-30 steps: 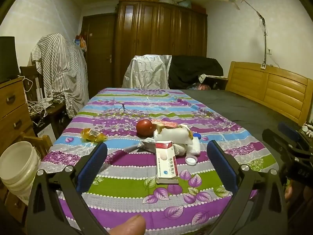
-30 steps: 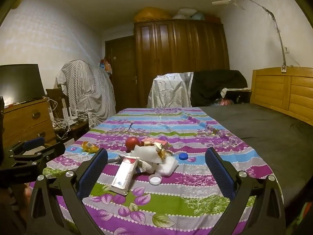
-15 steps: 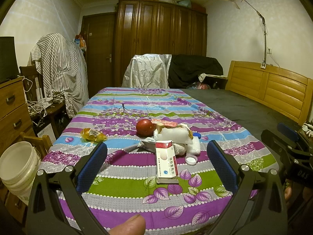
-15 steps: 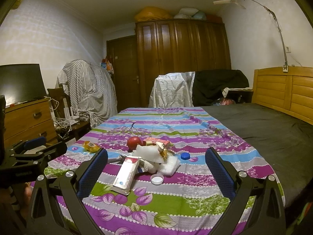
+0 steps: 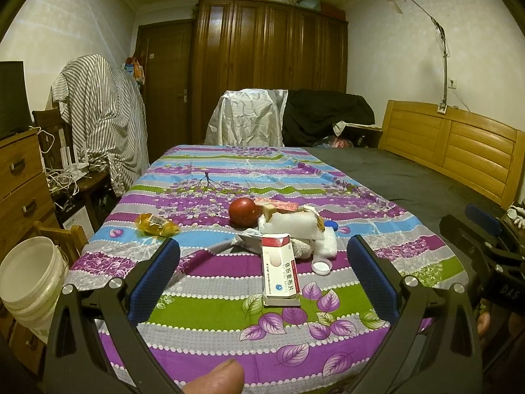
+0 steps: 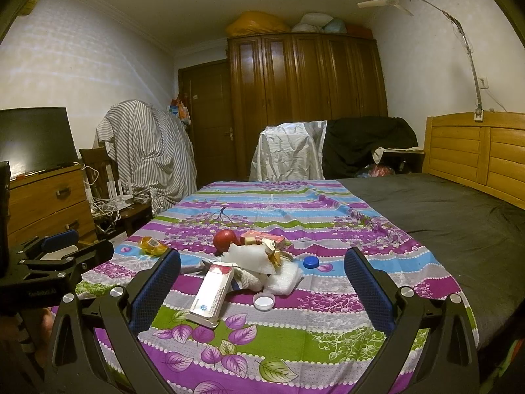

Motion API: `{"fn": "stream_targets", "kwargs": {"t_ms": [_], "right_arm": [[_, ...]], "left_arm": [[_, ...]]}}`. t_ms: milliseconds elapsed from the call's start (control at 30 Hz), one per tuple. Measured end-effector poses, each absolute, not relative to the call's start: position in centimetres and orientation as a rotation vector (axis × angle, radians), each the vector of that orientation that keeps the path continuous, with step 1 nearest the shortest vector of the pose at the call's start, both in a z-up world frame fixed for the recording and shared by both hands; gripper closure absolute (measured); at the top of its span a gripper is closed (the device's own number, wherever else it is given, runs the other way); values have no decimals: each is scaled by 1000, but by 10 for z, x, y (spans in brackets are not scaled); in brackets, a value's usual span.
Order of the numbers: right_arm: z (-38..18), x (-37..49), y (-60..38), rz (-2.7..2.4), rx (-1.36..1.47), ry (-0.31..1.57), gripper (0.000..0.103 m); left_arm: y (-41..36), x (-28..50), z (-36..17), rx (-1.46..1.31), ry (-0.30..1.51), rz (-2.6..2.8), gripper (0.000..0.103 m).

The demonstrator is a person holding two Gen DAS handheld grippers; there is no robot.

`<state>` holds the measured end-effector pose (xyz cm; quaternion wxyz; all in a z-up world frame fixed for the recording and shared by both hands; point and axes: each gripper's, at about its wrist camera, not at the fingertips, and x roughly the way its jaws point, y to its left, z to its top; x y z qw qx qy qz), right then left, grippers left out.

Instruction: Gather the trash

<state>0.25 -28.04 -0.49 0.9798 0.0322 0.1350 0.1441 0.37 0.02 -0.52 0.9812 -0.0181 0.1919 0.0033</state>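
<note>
A heap of trash lies on the striped purple cloth (image 5: 229,177): a red and white medicine box (image 5: 280,271) (image 6: 213,290), white foam and tissue (image 5: 292,226) (image 6: 249,256), a red round fruit (image 5: 242,211) (image 6: 224,240), a white cap (image 5: 321,266) (image 6: 264,301), a blue cap (image 6: 310,262) and a yellow wrapper (image 5: 157,225) (image 6: 152,245) off to the left. My left gripper (image 5: 262,272) is open and empty, short of the box. My right gripper (image 6: 262,282) is open and empty, short of the heap.
A white bucket (image 5: 29,279) stands on the floor left of the bed. Wooden drawers (image 5: 19,184), a chair draped with striped cloth (image 5: 101,118) and cables are at the left. A dark blanket (image 6: 443,216) and wooden headboard (image 5: 459,144) are at the right.
The right gripper has drifted slightly, lowering the scene a little in its view. The left gripper has hardly moved. Both stay open.
</note>
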Motion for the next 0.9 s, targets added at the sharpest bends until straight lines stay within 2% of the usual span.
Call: {"fn": "stream_targets", "kwargs": {"t_ms": [900], "right_arm": [[-9,3,-269,296,63,274,4]], "left_arm": [[4,2,-7,-36,389,7,5]]}}
